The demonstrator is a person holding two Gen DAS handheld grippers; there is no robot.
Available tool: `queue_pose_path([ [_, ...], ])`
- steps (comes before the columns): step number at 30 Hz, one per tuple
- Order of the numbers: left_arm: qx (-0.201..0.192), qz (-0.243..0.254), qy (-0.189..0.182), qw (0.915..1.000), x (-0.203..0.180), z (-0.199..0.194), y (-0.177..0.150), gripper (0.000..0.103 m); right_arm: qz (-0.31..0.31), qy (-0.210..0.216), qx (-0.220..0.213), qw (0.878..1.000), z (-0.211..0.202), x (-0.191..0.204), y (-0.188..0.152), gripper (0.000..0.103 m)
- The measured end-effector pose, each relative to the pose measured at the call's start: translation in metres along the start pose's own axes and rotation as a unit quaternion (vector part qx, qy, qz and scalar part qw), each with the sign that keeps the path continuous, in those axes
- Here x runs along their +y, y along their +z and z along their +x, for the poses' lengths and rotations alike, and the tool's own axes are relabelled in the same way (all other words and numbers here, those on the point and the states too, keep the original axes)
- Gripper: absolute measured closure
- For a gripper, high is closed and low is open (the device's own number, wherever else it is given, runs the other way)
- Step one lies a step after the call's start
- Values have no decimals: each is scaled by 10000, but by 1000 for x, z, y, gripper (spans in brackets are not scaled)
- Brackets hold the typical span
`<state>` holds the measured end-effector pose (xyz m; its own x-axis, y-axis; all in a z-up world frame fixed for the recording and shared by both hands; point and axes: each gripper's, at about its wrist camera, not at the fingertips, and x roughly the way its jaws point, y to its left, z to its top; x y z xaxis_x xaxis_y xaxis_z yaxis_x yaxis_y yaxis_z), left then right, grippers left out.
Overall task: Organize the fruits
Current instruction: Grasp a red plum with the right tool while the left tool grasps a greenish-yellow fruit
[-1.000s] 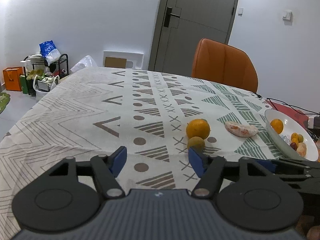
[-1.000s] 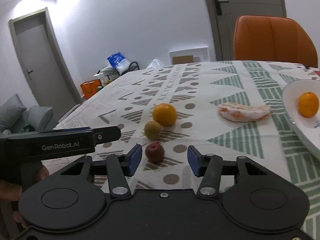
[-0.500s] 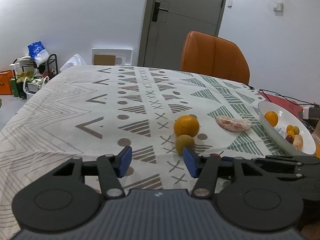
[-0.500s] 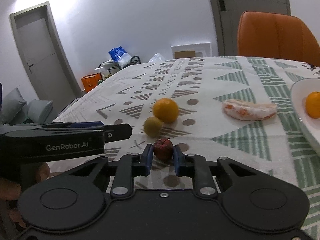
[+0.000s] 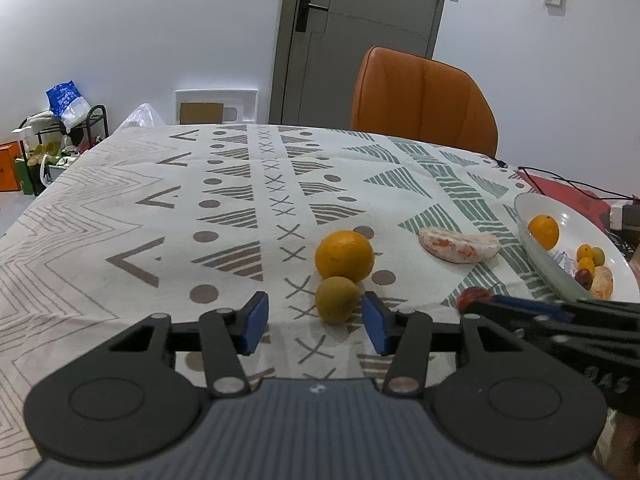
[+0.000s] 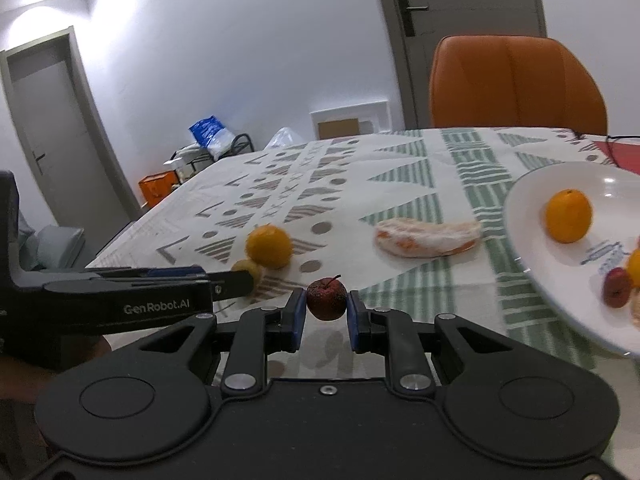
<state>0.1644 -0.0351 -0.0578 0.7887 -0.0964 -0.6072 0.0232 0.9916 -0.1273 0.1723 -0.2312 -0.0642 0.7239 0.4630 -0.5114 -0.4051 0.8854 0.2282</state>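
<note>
Right wrist view, centre: our right tool [image 6: 327, 308] clamps the small red fruit [image 6: 326, 299]; left tool [image 5: 314, 322], jaws closing around the green fruit [image 5: 337, 299], not yet gripping; next, carry to the plate [image 6: 532, 256].

Just ahead of the left claw [image 5: 314, 322] the greenish fruit [image 5: 337, 299] and orange [image 5: 344, 256] block the way; leftward the desk [image 5: 120, 208] lies bare. The peeled segment [image 6: 428, 237] sits beyond the right claw [image 6: 326, 320], the white plate [image 6: 528, 240] to its right.

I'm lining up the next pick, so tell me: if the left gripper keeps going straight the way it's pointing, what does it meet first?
Probably the small yellow-green fruit: it lies just ahead of the left gripper, slightly toward its right finger. The big orange sits right behind it. Depth is hard to judge here.
</note>
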Motion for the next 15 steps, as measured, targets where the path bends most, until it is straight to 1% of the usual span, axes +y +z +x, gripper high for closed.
queue_pose_path([
  [5,-7,27,49,10000,-8,7,2,54,92,-144,-169,9997,-12,-14,3,83],
  [6,-8,18,46,10000,-10,9,2,61,112,-175,-200,9996,-14,-16,4,83],
  [7,22,-17,26,10000,-10,12,2,65,133,-209,-227,9994,-16,-19,5,83],
  [8,67,-67,-14,10000,-10,14,2,75,159,-245,-256,9992,-18,-21,5,83],
  [9,57,-95,-23,9999,-11,16,2,79,192,-280,-287,9990,-21,-25,5,83],
  [10,35,-84,-10,10000,-13,16,3,79,219,-311,-313,9988,-23,-28,6,83],
  [15,-64,23,-183,9998,-25,12,3,79,360,-458,-451,9973,-35,-43,6,83],
])
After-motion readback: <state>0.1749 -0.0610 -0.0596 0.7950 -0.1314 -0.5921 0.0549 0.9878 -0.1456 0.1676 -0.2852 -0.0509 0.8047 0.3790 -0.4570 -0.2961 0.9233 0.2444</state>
